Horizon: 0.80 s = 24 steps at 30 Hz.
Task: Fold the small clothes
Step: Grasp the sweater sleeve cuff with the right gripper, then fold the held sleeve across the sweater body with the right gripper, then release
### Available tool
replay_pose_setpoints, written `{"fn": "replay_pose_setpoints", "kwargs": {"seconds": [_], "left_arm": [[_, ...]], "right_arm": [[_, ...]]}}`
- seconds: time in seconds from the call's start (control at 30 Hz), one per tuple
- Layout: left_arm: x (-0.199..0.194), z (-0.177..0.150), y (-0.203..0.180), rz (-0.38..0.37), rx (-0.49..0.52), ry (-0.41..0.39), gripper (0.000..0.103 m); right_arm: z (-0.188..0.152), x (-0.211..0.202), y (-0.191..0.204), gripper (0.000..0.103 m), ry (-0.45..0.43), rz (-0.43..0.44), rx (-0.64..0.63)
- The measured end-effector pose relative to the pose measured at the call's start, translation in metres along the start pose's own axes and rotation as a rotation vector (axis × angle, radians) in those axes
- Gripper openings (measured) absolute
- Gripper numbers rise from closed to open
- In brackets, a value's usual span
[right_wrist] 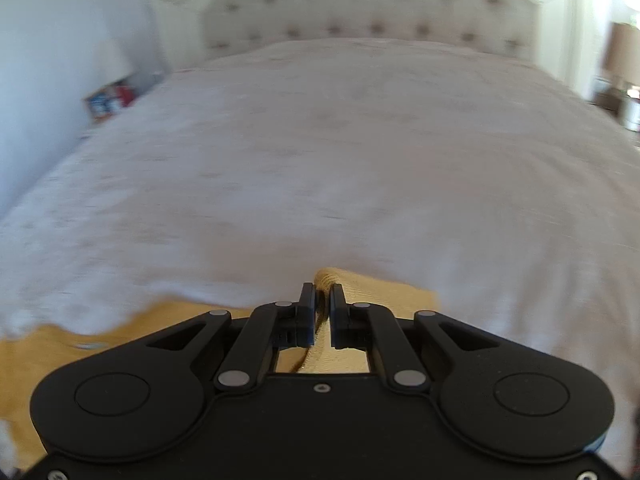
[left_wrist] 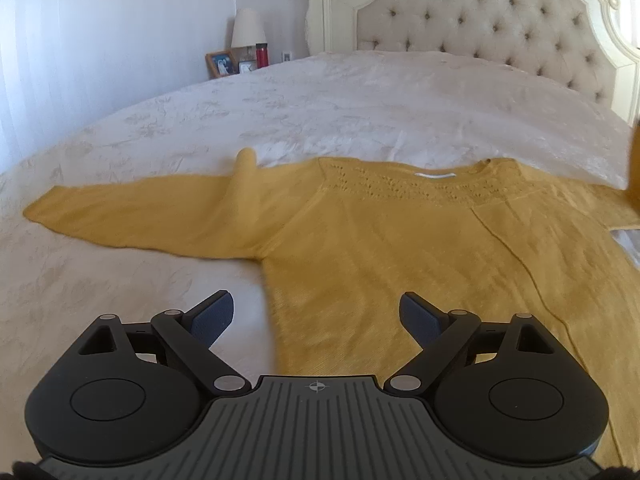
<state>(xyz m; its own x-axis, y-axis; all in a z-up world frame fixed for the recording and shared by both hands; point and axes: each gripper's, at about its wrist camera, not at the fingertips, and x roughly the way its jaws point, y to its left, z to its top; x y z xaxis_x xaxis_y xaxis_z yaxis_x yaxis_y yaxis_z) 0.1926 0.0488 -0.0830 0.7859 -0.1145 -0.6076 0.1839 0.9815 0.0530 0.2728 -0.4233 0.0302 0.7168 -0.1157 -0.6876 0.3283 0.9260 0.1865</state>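
Note:
A mustard-yellow knit sweater (left_wrist: pixel 380 240) lies flat on the white bedspread (left_wrist: pixel 320 112), neck toward the headboard. Its left sleeve (left_wrist: pixel 132 212) stretches out to the left with a raised fold near the shoulder. My left gripper (left_wrist: pixel 316 316) is open and empty, hovering low over the sweater's left side seam. My right gripper (right_wrist: pixel 323 296) is shut on a bunched part of the sweater, the yellow sleeve (right_wrist: pixel 384 296), and holds it above the bed. The view there is blurred. The sweater's body (right_wrist: pixel 60 356) shows at lower left.
A tufted cream headboard (left_wrist: pixel 500 20) stands at the far end. A nightstand at the left holds a lamp (left_wrist: pixel 248 28), a photo frame (left_wrist: pixel 220 64) and a red bottle (left_wrist: pixel 261 55). Another lamp (right_wrist: pixel 622 56) stands at the right.

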Motion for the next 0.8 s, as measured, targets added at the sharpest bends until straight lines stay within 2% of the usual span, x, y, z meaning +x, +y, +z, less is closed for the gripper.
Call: {"fn": "replay_pose_setpoints", "kwargs": {"seconds": [0.37,0.5,0.7,0.8], "left_arm": [[-0.006,0.005,0.022,0.0,0.002,0.022,0.091],[-0.004,0.005,0.027,-0.032,-0.02,0.042,0.091],[-0.004,0.003,0.027,-0.051,-0.029,0.053,0.091],[-0.003,0.001,0.029,-0.062,-0.039,0.063,0.091]], "right_arm": [[0.004,0.025,0.174,0.011,0.058,0.311,-0.149],[-0.009,0.04,0.224,0.011,0.107,0.382,-0.234],[-0.039,0.065,0.279,0.012,0.17,0.43,-0.317],[-0.051,0.072,0.292,0.023,0.167,0.448,-0.334]]}}
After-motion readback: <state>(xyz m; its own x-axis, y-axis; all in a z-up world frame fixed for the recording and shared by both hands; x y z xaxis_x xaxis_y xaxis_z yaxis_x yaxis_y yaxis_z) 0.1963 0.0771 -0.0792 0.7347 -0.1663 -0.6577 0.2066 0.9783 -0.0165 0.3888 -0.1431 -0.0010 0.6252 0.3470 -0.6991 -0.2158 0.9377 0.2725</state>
